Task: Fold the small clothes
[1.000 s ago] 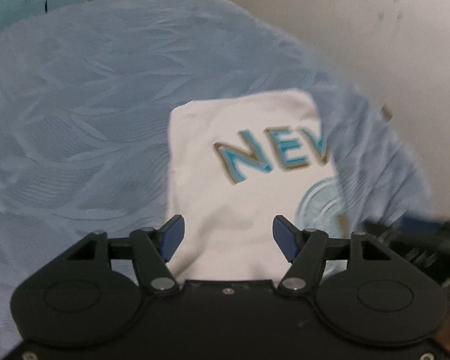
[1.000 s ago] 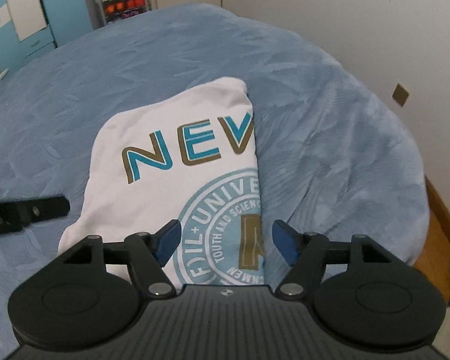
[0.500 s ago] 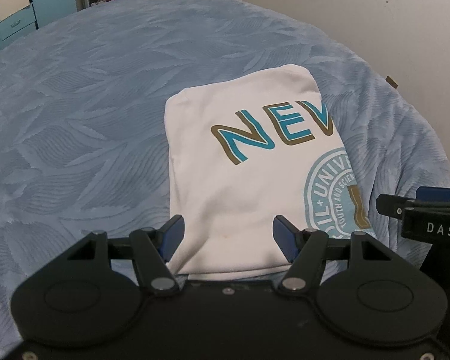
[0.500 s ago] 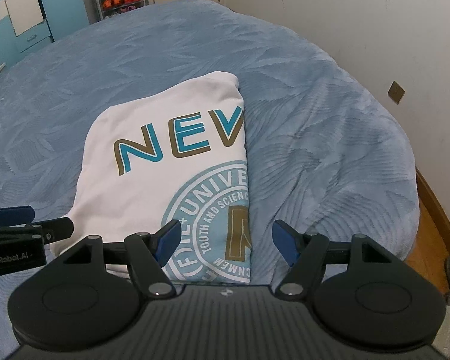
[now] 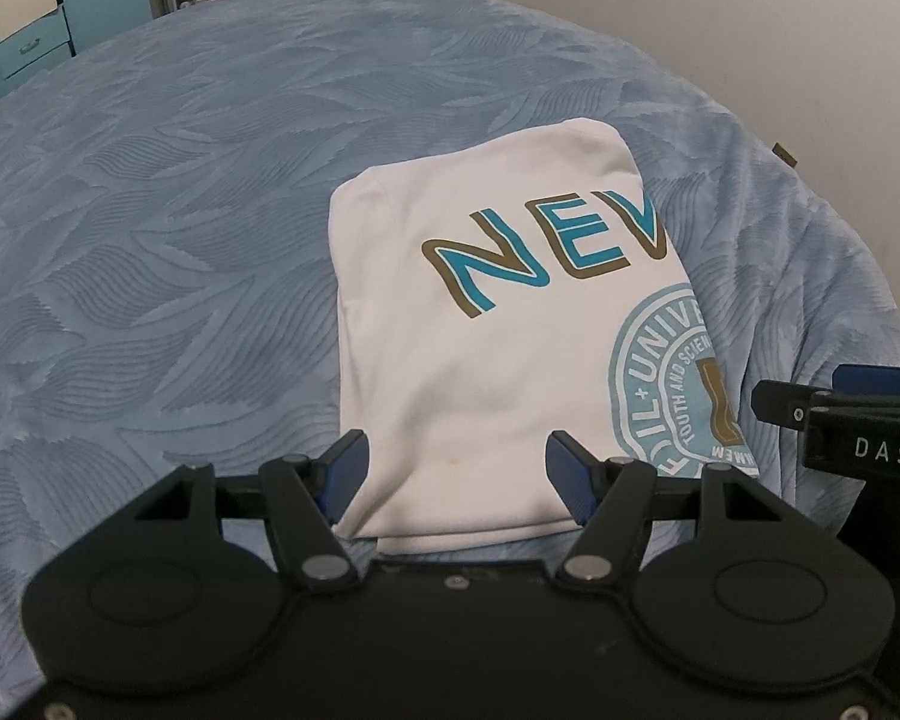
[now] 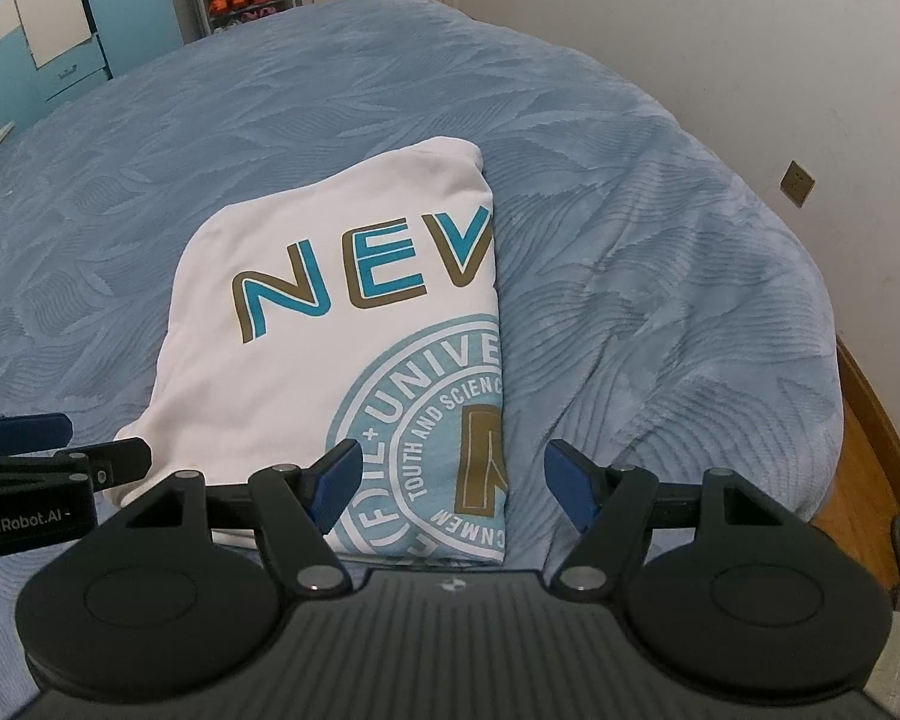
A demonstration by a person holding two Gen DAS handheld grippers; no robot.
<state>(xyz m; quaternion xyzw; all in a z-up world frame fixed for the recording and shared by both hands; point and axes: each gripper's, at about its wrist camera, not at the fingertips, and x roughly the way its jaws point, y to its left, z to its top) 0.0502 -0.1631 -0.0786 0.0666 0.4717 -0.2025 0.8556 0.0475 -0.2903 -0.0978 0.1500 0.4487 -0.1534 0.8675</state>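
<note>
Both hand-held grippers, left (image 5: pixel 456 483) and right (image 6: pixel 453 483), hover wide and empty at the shirt's (image 5: pixel 498 324) 6 o'clock edge; it looks folded, so grip that hem for a final fold.

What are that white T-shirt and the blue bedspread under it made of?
The T-shirt looks like soft matte cotton knit: it lies limp in folded layers, with flat printed lettering. The bedspread seems plush, fleece-like fabric: a leaf pattern is embossed in it. Neither is certain.

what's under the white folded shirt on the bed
The white shirt lies flat on the blue bedspread, which shows all around it. At the near edge, folded layers of the same shirt peek out beneath the top panel. Anything tucked between those layers is covered.
</note>
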